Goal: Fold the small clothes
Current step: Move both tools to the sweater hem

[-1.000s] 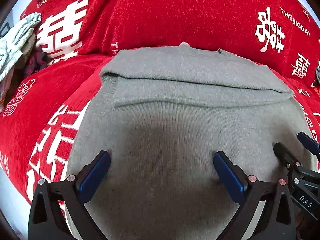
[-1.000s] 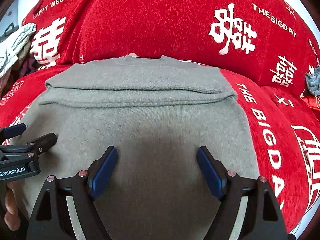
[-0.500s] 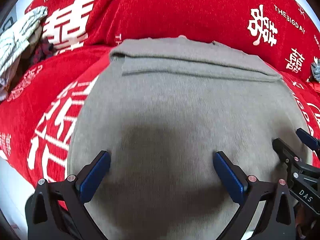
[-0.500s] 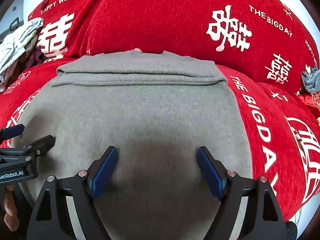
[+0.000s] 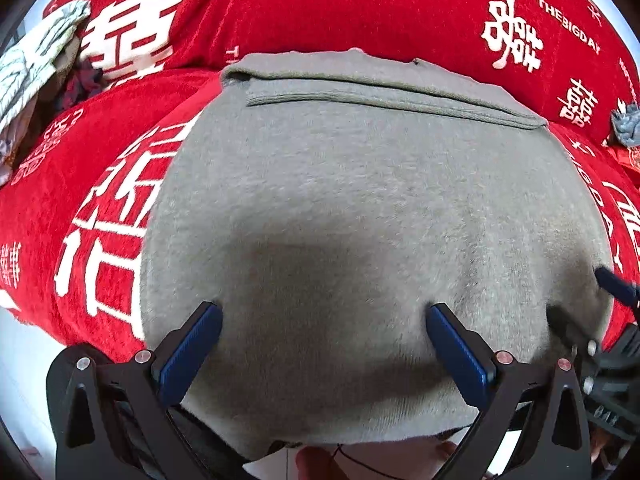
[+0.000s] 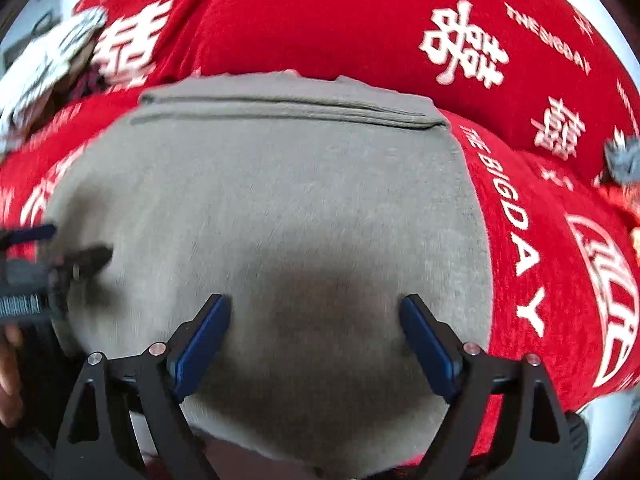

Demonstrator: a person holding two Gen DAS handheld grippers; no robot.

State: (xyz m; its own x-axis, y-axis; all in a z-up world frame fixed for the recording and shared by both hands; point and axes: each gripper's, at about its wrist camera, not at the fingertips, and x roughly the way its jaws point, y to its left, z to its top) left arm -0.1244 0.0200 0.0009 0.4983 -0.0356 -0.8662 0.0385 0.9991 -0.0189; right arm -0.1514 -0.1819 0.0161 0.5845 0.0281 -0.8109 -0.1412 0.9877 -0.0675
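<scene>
A grey knitted garment [image 5: 360,200] lies flat on the red cover, with a folded band along its far edge [image 5: 380,92]. It also fills the right wrist view [image 6: 280,208]. My left gripper [image 5: 324,312] is open and empty above the garment's near left part, its hem just below the fingers. My right gripper [image 6: 316,304] is open and empty above the near right part. Each gripper shows in the other's view: the right one at the right edge [image 5: 612,292], the left one at the left edge [image 6: 52,252].
The red cover [image 5: 360,8] with white characters and lettering drapes a seat and its back. A pale striped cloth [image 5: 36,60] lies at the far left. A small grey-blue cloth [image 5: 626,126] lies at the far right. The cover's front edge drops off near me.
Both grippers have drawn back toward me over the garment; its near hem now shows below the fingers. Both jaws have stayed open. The garment has not moved.
</scene>
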